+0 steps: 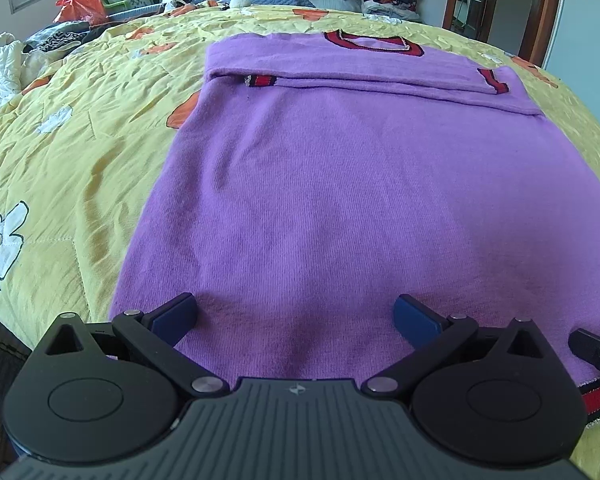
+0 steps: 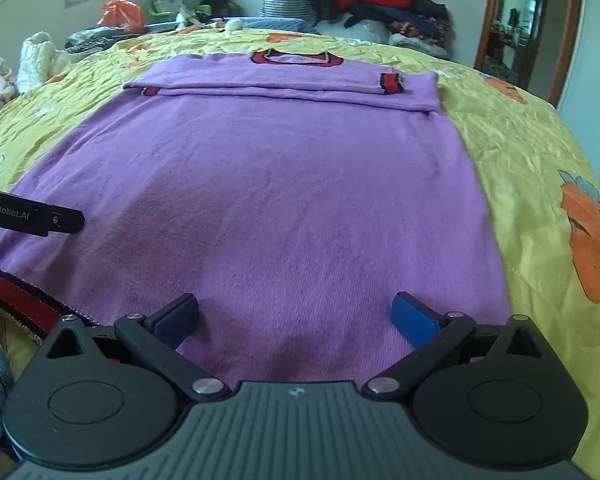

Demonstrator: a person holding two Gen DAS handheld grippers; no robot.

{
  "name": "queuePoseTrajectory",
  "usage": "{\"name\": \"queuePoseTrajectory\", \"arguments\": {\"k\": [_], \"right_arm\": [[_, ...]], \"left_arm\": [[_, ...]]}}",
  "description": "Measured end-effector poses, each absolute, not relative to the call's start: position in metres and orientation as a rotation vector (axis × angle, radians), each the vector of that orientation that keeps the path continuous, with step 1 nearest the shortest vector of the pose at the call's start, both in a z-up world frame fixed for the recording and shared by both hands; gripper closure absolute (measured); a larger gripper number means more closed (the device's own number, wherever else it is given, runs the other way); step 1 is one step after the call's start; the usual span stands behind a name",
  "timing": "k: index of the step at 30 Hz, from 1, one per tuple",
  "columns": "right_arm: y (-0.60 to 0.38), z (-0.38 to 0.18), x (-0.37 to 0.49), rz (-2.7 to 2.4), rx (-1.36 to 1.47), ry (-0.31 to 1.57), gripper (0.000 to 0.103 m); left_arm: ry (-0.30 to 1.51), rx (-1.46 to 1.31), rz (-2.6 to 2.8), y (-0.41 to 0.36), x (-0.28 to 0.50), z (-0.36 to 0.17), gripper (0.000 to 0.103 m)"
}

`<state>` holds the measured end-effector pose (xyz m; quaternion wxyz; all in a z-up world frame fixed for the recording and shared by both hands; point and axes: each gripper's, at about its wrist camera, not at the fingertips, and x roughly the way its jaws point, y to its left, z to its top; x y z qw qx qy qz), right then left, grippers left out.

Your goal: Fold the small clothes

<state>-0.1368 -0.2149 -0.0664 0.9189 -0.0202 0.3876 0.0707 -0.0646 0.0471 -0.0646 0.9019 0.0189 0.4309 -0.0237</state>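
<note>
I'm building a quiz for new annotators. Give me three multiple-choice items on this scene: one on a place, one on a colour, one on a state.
1. Where do the sleeves lie?
A. Spread out on the bedspread
B. Folded across the chest, below the collar
C. Hanging off the bed

2. What colour is the sweater's body?
A. Purple
B. Green
C. White

3. How do both grippers stand?
A. Shut on the hem
B. One open, one shut
C. Both open, holding nothing

Answers:
1 B: both red-striped cuffs rest on the sweater just below the collar.
2 A: the knit is purple, against the yellow bedspread.
3 C: the left gripper and right gripper each show fingers wide apart over the cloth near the hem, with nothing between them.
</note>
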Motion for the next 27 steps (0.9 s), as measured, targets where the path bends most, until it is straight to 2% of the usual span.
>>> {"name": "queuePoseTrajectory", "arguments": {"k": [27], "right_arm": [[-0.216,-0.060,-0.139,0.093,-0.016,0.895,0.000]], "left_arm": [[0.911,0.042,-0.053,0.046,-0.063,-0.065,0.000]]}}
